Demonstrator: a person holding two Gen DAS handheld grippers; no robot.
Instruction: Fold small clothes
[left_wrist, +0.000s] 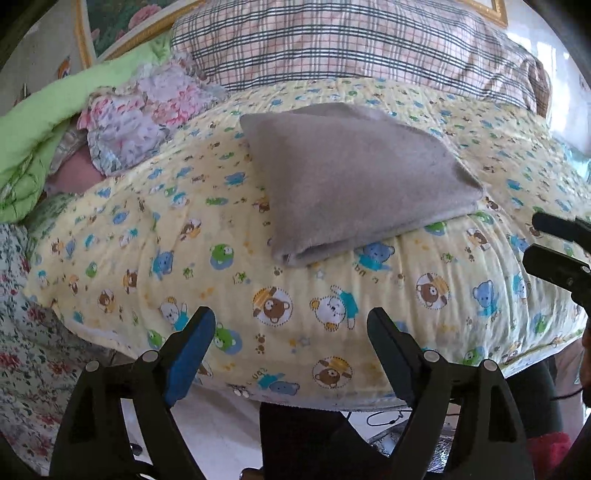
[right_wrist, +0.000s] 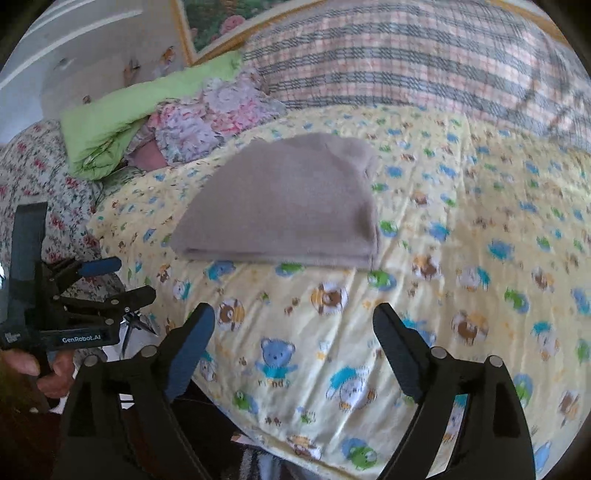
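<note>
A grey garment (left_wrist: 351, 177) lies folded into a flat packet on the yellow bear-print quilt (left_wrist: 295, 314); it also shows in the right wrist view (right_wrist: 288, 206). My left gripper (left_wrist: 291, 328) is open and empty, held back near the quilt's front edge, below the garment. My right gripper (right_wrist: 293, 328) is open and empty, also short of the garment. The right gripper's fingers (left_wrist: 554, 251) show at the right edge of the left wrist view. The left gripper (right_wrist: 110, 280) shows at the left of the right wrist view, held in a hand.
A plaid blanket (left_wrist: 351, 40) lies behind the quilt. A green quilt (left_wrist: 33, 147) and floral cloths (left_wrist: 147, 107) are piled at the back left. A floral sheet (left_wrist: 22, 350) hangs at the left. The floor shows below the bed edge.
</note>
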